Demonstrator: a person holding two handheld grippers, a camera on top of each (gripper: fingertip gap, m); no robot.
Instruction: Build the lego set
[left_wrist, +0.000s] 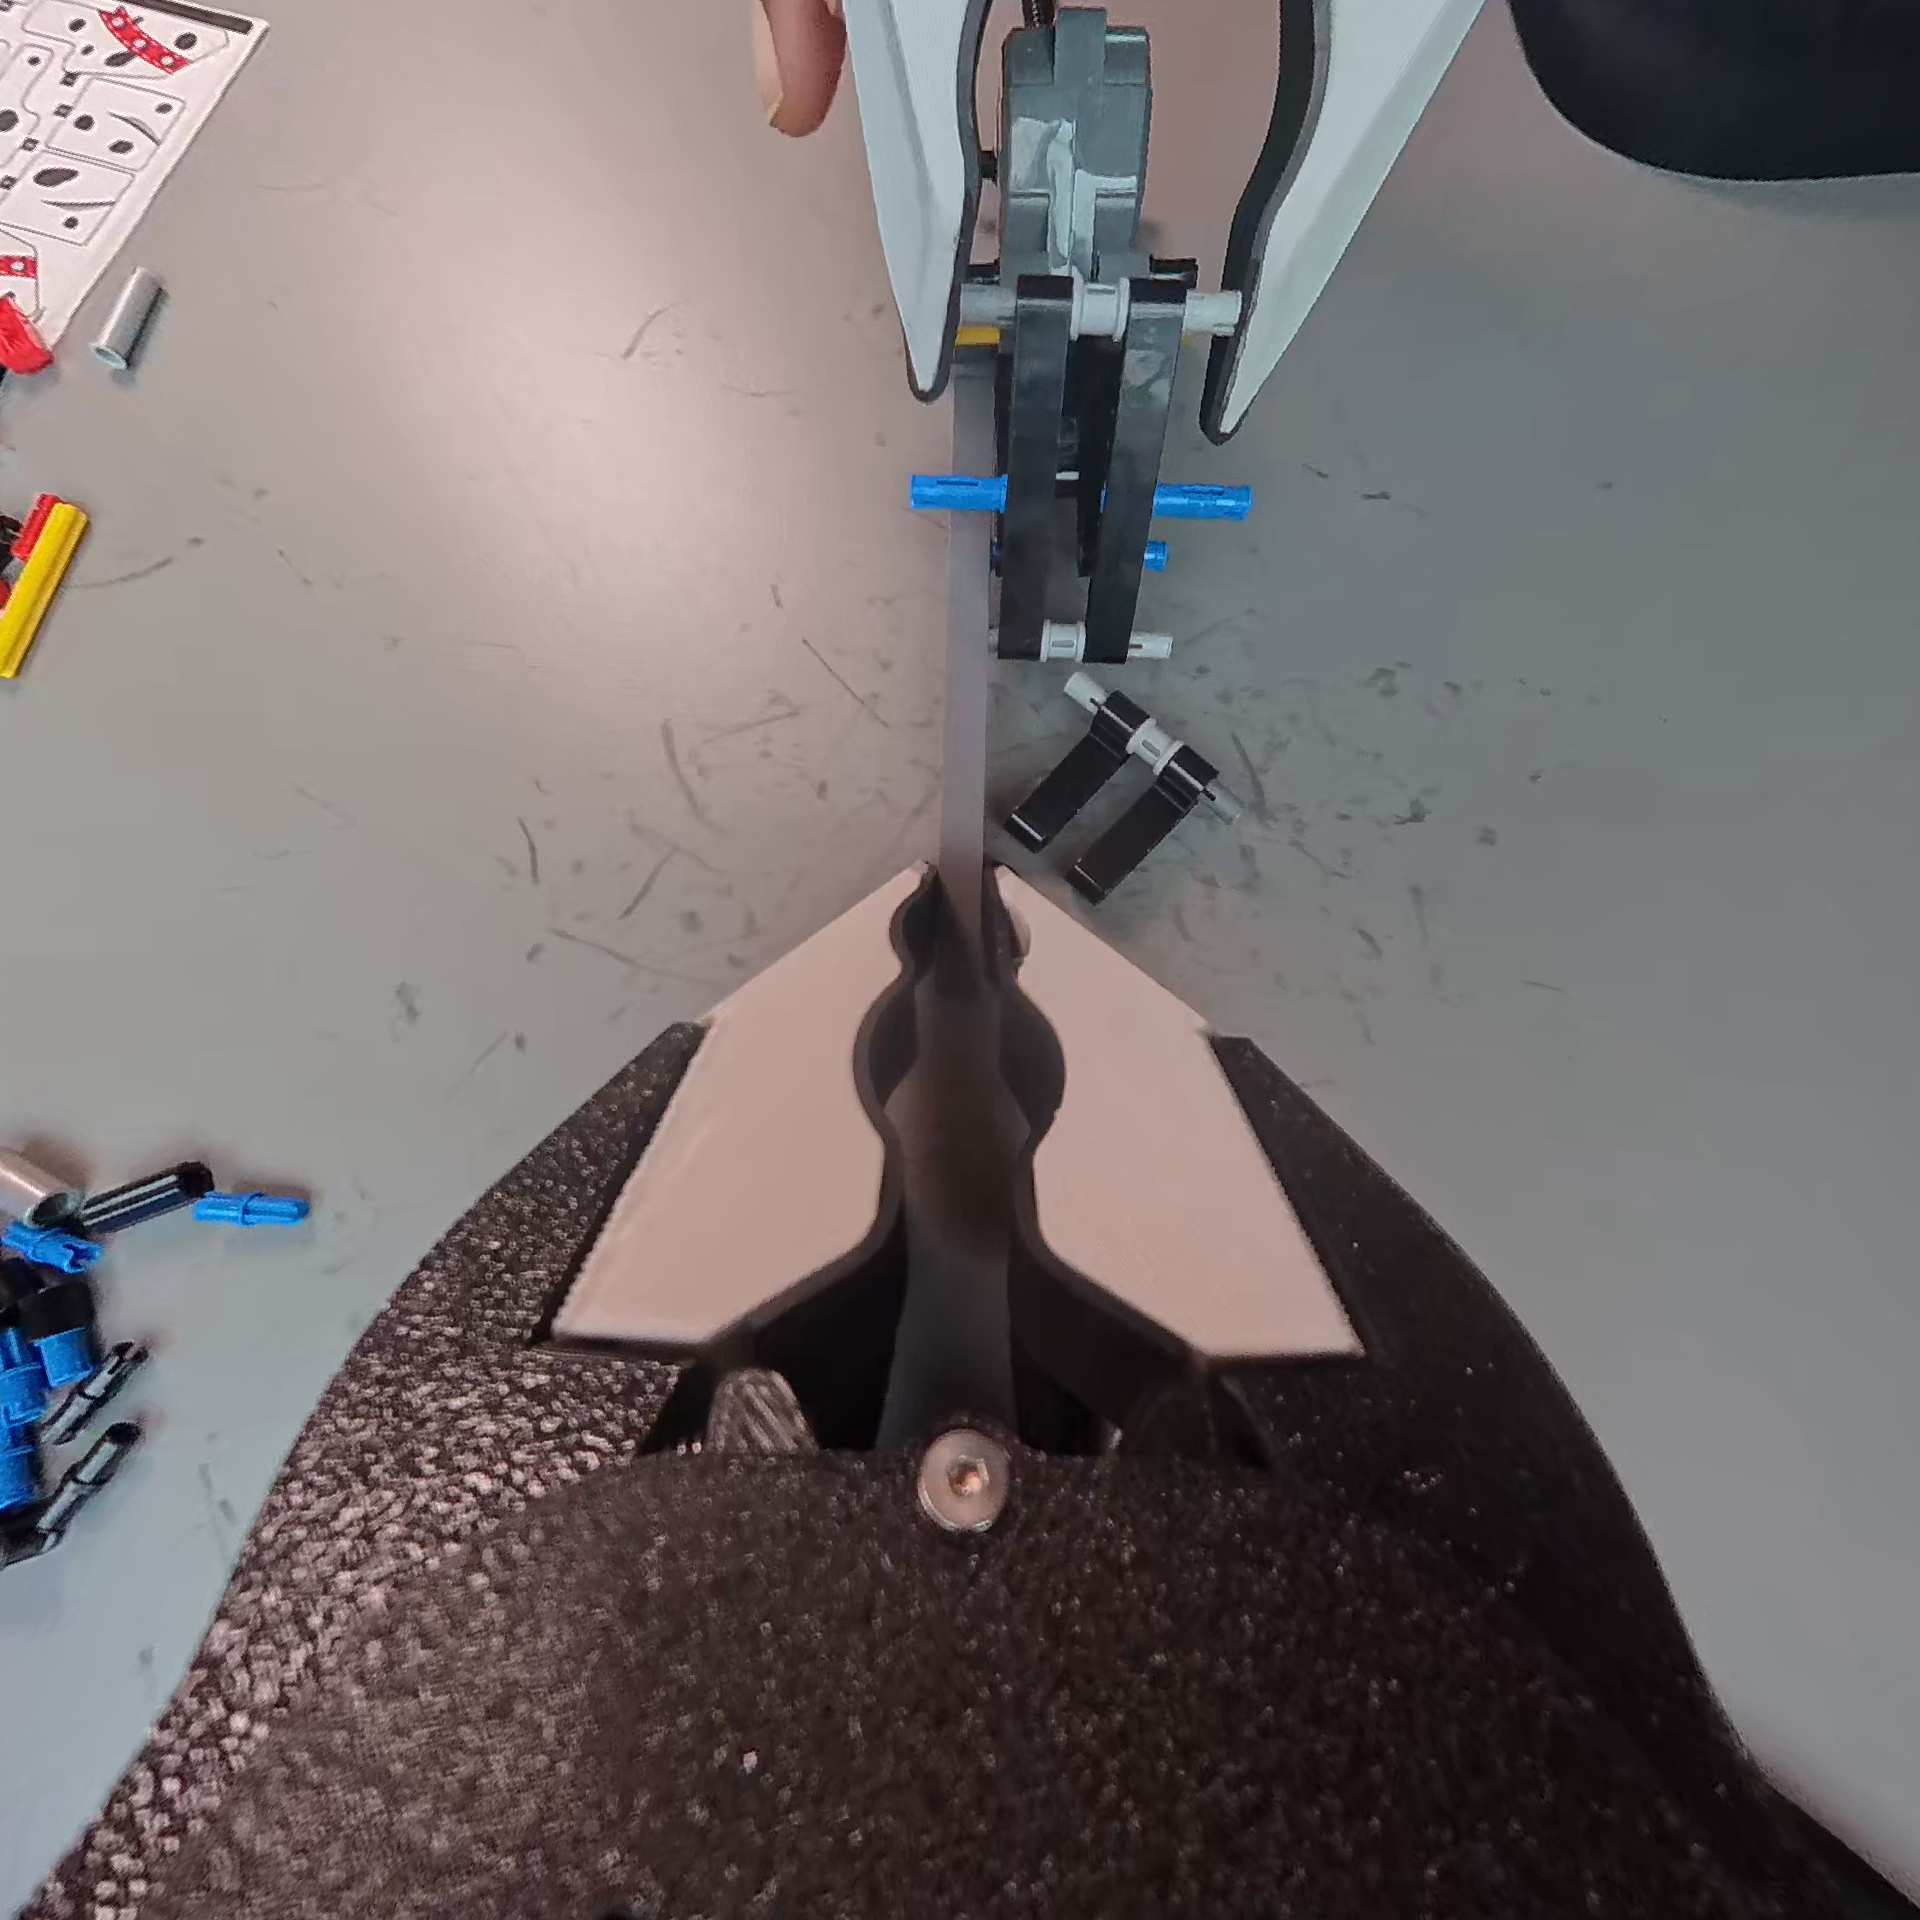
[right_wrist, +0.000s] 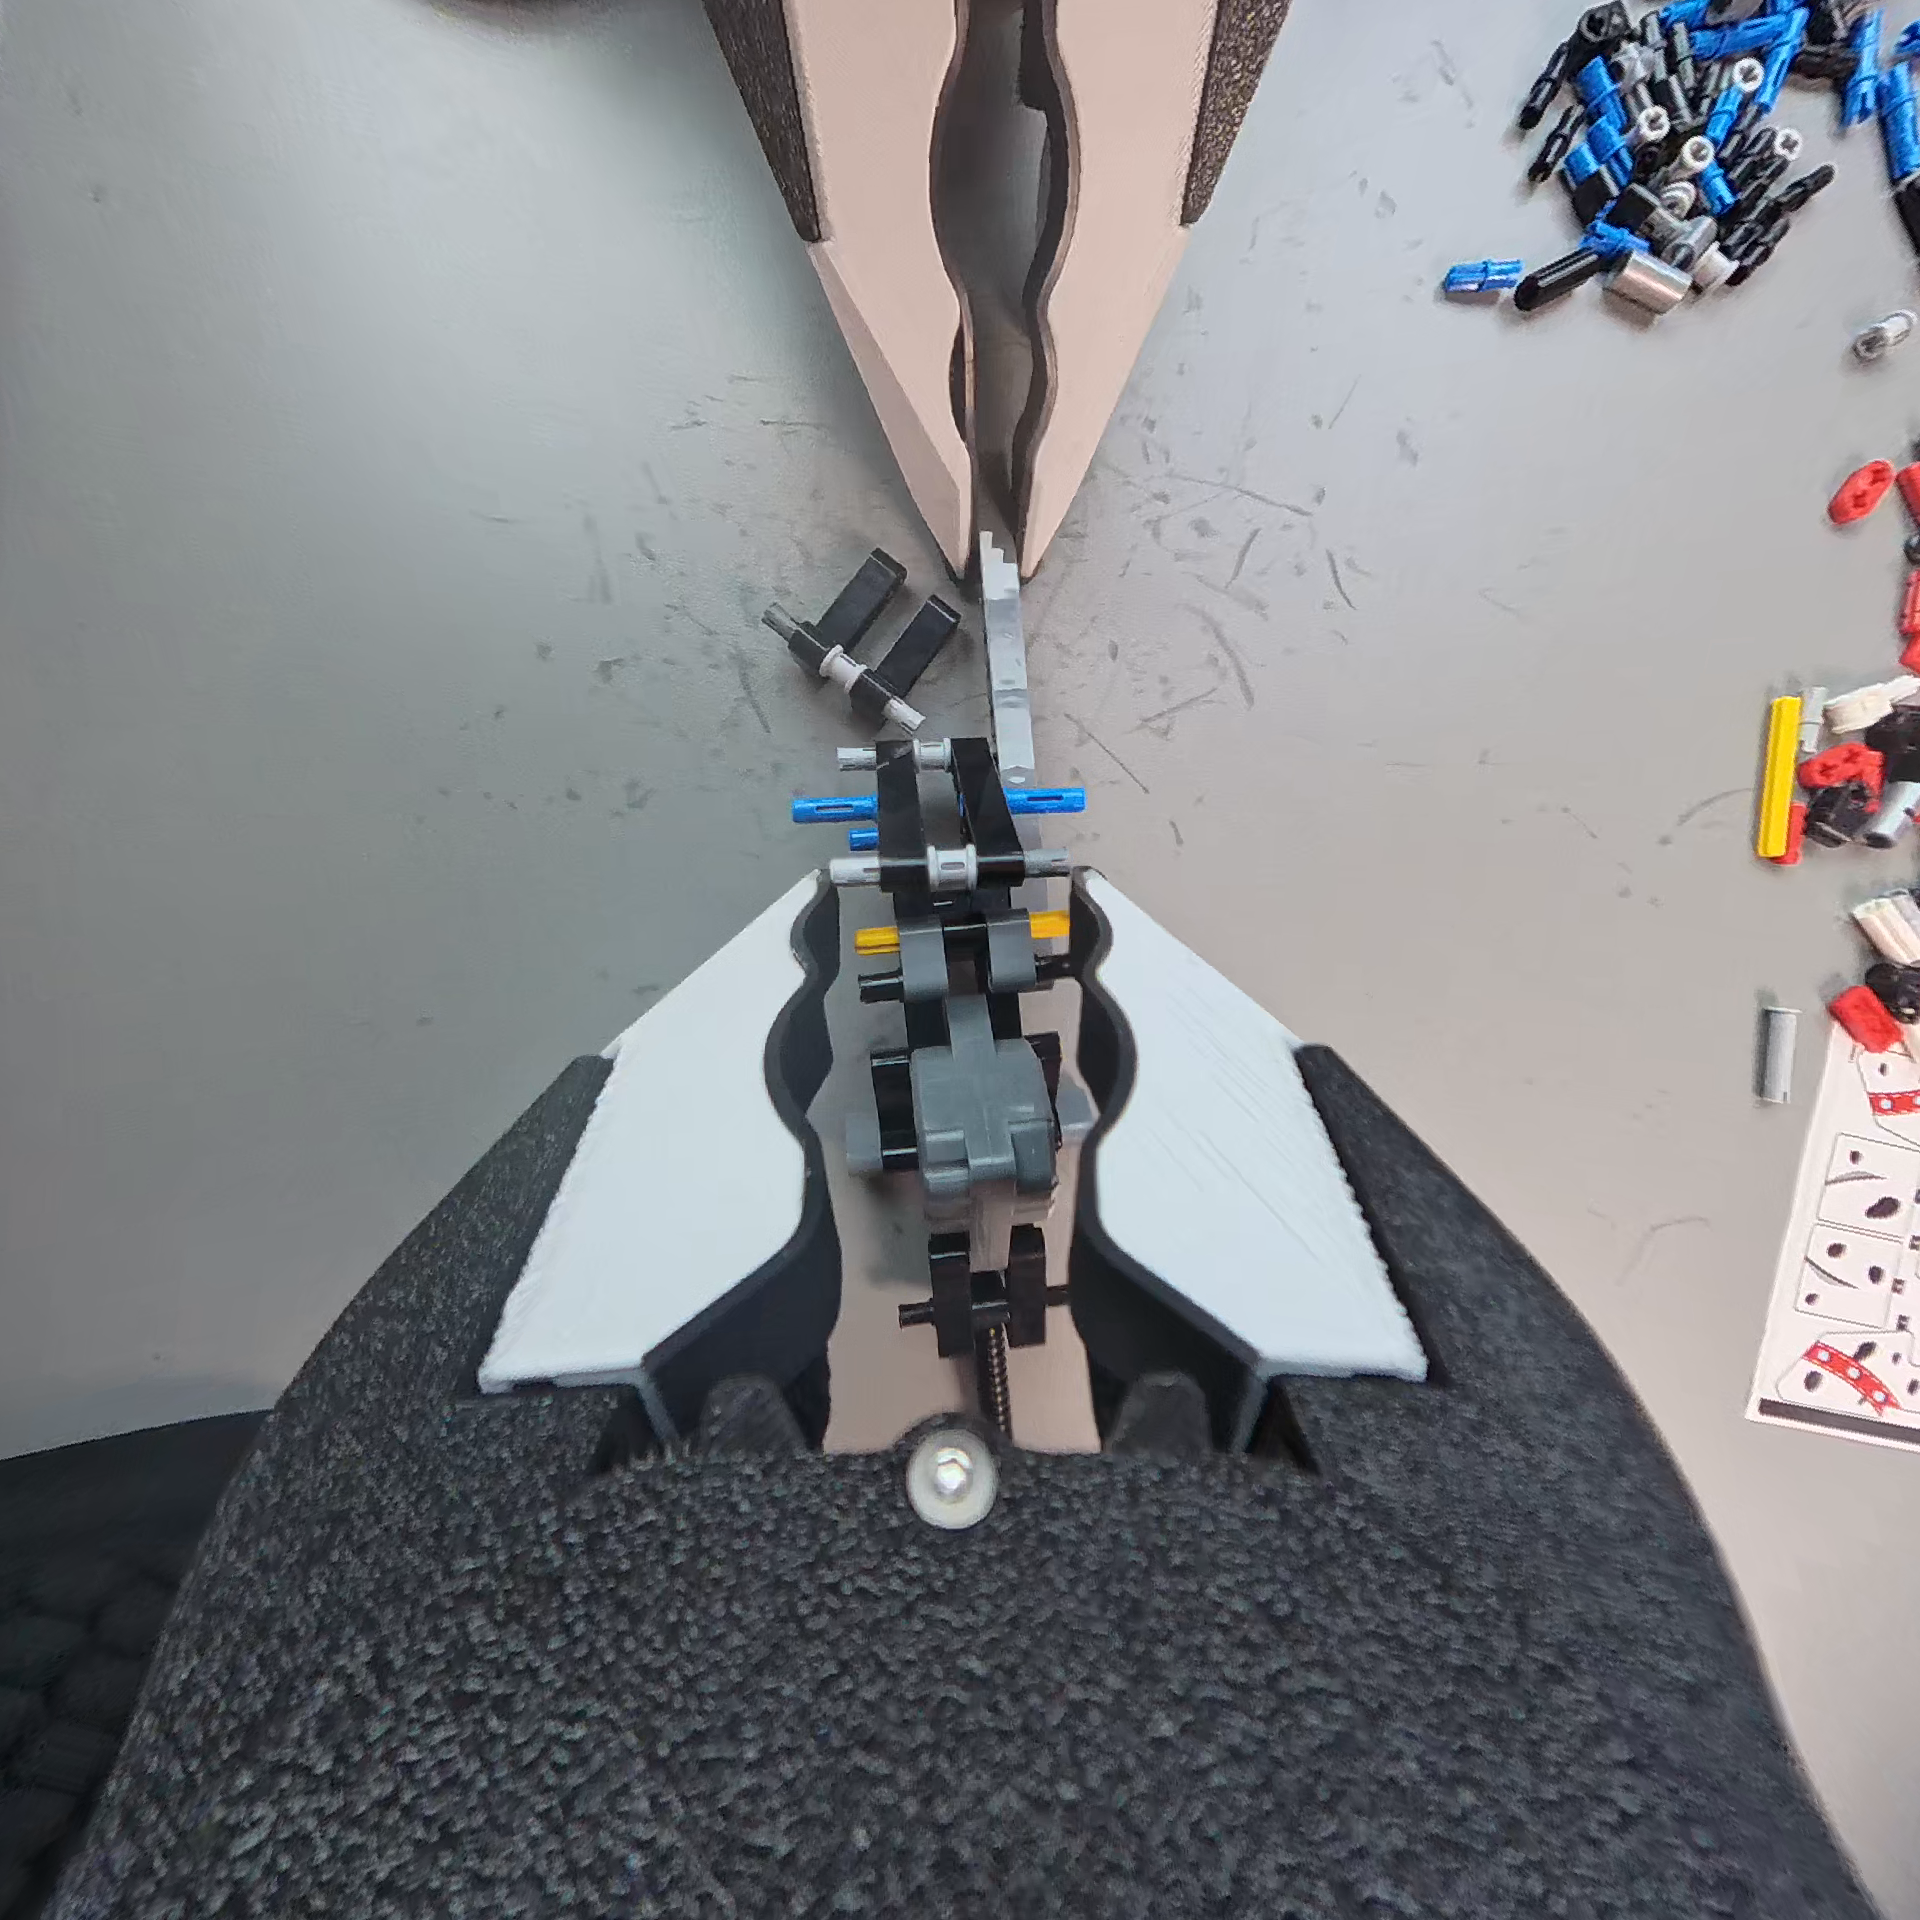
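A grey, scuffed counter (left_wrist: 520, 520) seen from two pairs of hand-held tongs that face each other. In the left wrist view, the far left edge holds a sheet of stickers (left_wrist: 94, 135) at top, a small grey tube (left_wrist: 130, 317) beside it, a yellow beam (left_wrist: 42, 587) with red parts lower down, and a heap of blue and black pins (left_wrist: 62, 1330) near the bottom. In the middle, the left tongs (left_wrist: 961, 883), tan-faced, are clenched on a long thin grey beam (left_wrist: 966, 675) that runs straight ahead. Its far end lies alongside the lego model (left_wrist: 1081, 457), a narrow build of black arms, dark grey blocks, blue pins and light grey axles, raised off the counter. Just right of the grey beam, a small loose piece, two black arms on a light grey axle (left_wrist: 1127, 795), lies flat on the counter. At top, the right tongs (left_wrist: 1075, 405), white-faced, reach in from the opposite side with the model between their fingers. In the right wrist view, the model (right_wrist: 961, 1039) sits deep between the white fingers (right_wrist: 675, 1143); the jaws look closed against its side pins, holding it. The grey beam (right_wrist: 1003, 665) comes from the left tongs (right_wrist: 992, 566) beyond. To the right lie the pin heap (right_wrist: 1704, 135), red parts (right_wrist: 1860, 790) and the sticker sheet (right_wrist: 1849, 1247).
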